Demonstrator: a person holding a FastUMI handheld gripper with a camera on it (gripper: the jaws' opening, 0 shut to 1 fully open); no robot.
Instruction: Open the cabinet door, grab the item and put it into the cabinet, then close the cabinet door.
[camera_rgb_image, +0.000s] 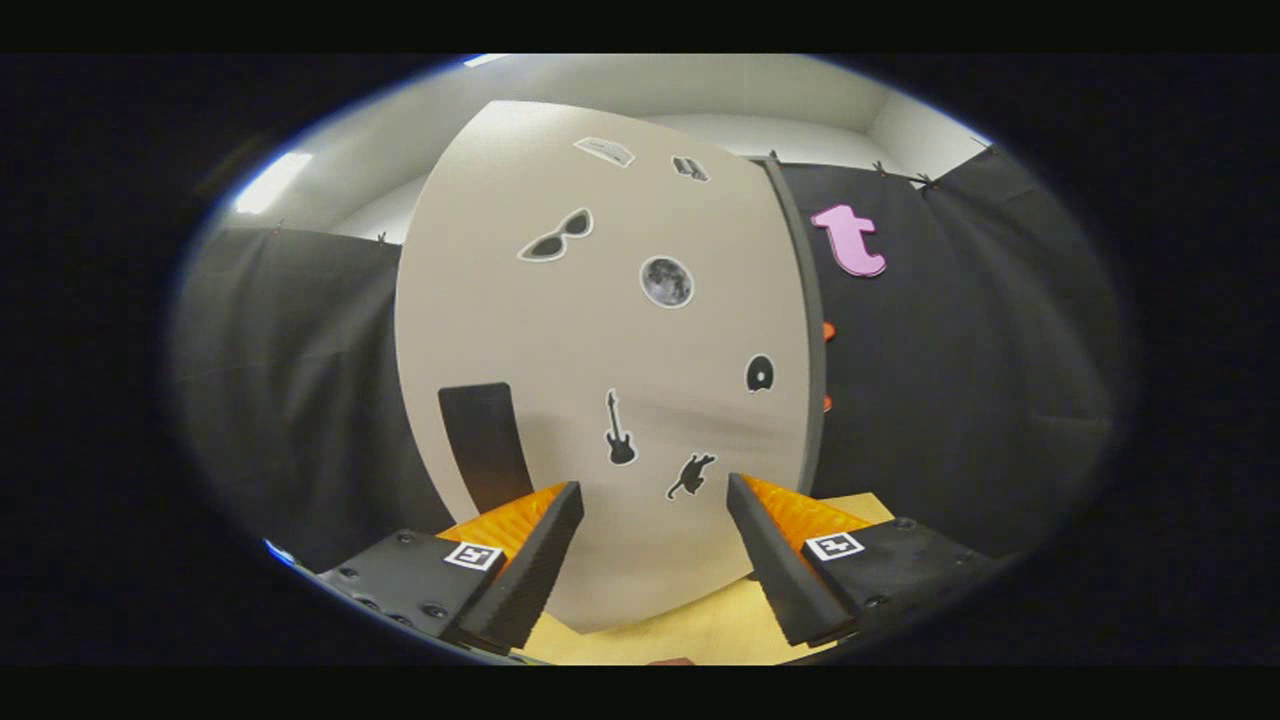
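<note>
Gripper view. My gripper (655, 500) points at the beige cabinet door (600, 340), its fingers spread wide and holding nothing. The door stands just ahead of them and blocks most of what lies beyond. A dark handle (483, 440) sits near the door's lower left, above the left finger. Stickers dot the panel: sunglasses (556, 237), a moon (666, 281), a guitar (619, 430). Yellow table (690, 630) below; black cloth (950, 400) on both sides.

The gripper (655, 490) has its fingers apart, with nothing between them. Just ahead stands the beige cabinet door (600, 330), closed, with small stickers on it. Its dark handle (483, 440) is at 10 o'clock from the fingers. The cabinet stands on a yellow table (700, 630).
</note>
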